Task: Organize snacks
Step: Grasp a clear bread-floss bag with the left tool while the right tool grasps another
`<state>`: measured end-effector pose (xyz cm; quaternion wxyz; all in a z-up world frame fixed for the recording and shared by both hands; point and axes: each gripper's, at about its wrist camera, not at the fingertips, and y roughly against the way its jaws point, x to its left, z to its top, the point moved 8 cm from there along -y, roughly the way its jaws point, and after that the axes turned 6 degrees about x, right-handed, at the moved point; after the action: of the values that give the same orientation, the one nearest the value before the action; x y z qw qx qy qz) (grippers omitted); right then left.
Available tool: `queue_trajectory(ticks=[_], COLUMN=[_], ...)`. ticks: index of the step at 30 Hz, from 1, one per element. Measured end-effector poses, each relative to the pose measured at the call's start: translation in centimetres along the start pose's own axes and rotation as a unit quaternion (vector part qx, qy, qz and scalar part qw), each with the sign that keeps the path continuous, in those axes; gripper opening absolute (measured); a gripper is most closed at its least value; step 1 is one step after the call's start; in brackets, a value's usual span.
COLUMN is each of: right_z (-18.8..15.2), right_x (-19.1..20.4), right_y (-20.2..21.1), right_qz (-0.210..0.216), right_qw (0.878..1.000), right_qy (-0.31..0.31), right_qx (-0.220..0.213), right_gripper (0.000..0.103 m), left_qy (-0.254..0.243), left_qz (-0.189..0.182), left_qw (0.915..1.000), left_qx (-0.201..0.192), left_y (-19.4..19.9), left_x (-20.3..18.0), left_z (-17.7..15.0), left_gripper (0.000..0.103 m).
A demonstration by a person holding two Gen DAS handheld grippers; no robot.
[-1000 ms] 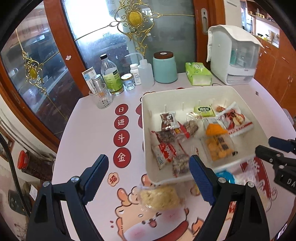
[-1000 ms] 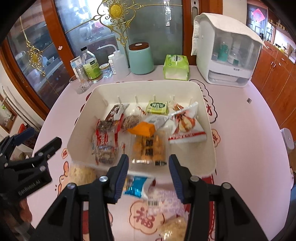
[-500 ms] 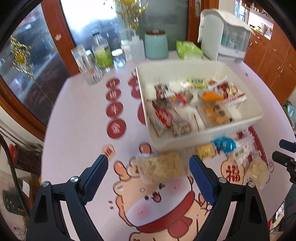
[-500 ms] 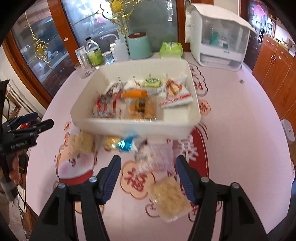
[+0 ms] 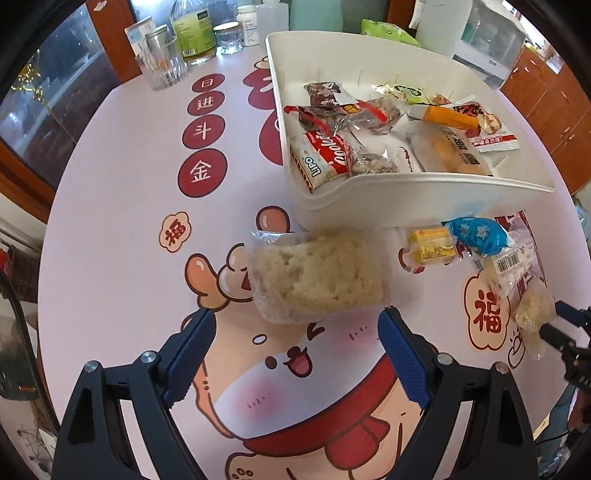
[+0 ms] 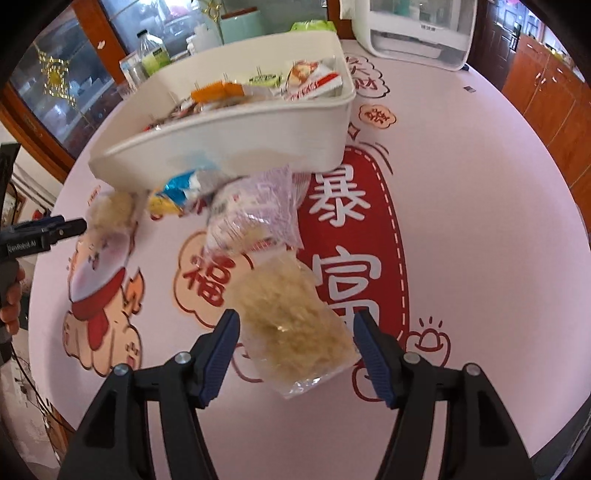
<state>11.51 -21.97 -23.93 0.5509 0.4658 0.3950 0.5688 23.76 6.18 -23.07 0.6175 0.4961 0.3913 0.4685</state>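
A white bin holds several wrapped snacks. On the table in front of it lie a clear pack of pale puffed snack, a small yellow packet, a blue wrapper, a clear barcoded bag and a second pale snack pack. My left gripper is open, just short of the first pack. My right gripper is open, its jaws on either side of the second pack, not touching it. The bin also shows in the right wrist view.
Bottles, a glass, a teal canister and a green tissue pack stand behind the bin. A white appliance is at the back right. The round table has a printed pink cloth.
Both grippers have pulled back from the bin and dropped low toward the table. Each now sits close to a pale snack pack. The right jaws have opened wider.
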Motion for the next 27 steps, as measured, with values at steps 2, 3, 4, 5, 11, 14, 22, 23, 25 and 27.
queue_trajectory(ticks=[2, 3, 4, 5, 11, 14, 22, 23, 25, 27], right_z=[0.0, 0.0, 0.1, 0.1, -0.3, -0.4, -0.2, -0.3, -0.3, -0.3], right_x=[0.3, 0.6, 0.9, 1.0, 1.8, 1.9, 1.2, 1.1, 0.8, 0.4], right_y=[-0.4, -0.6, -0.7, -0.9, -2.3, -2.8, -3.4, -3.5, -3.5, -3.7], right_qz=[0.001, 0.000, -0.001, -0.002, -0.013, -0.008, 0.005, 0.006, 0.007, 0.008], right_qw=[1.000, 1.000, 1.000, 1.000, 0.998, 0.998, 0.999, 0.999, 0.999, 0.998], right_qy=[0.009, 0.016, 0.023, 0.030, 0.053, 0.053, 0.047, 0.047, 0.050, 0.055], right_qx=[0.004, 0.004, 0.004, 0.005, 0.020, 0.025, 0.023, 0.022, 0.021, 0.019], right_gripper=[0.065, 0.066, 0.066, 0.067, 0.067, 0.067, 0.066, 0.065, 0.061, 0.056], left_qy=[0.004, 0.006, 0.008, 0.011, 0.019, 0.024, 0.035, 0.036, 0.039, 0.042], left_qz=[-0.001, -0.002, -0.004, -0.005, 0.011, 0.021, 0.053, 0.054, 0.056, 0.052], left_qw=[1.0000, 1.0000, 0.9999, 0.9999, 0.9996, 0.9992, 0.9977, 0.9977, 0.9975, 0.9976], left_qx=[0.002, 0.003, 0.005, 0.008, 0.020, 0.024, 0.023, 0.021, 0.019, 0.018], left_y=[-0.5, -0.6, -0.8, -1.1, -2.9, -3.6, -5.0, -5.1, -5.3, -5.5], left_x=[-0.1, -0.2, -0.3, -0.4, -1.2, -1.6, -2.0, -2.1, -2.2, -2.2], left_z=[0.1, 0.3, 0.5, 0.7, 2.0, 2.7, 4.2, 4.2, 4.2, 4.3], left_gripper=[0.089, 0.089, 0.089, 0.089, 0.089, 0.089, 0.099, 0.100, 0.102, 0.103])
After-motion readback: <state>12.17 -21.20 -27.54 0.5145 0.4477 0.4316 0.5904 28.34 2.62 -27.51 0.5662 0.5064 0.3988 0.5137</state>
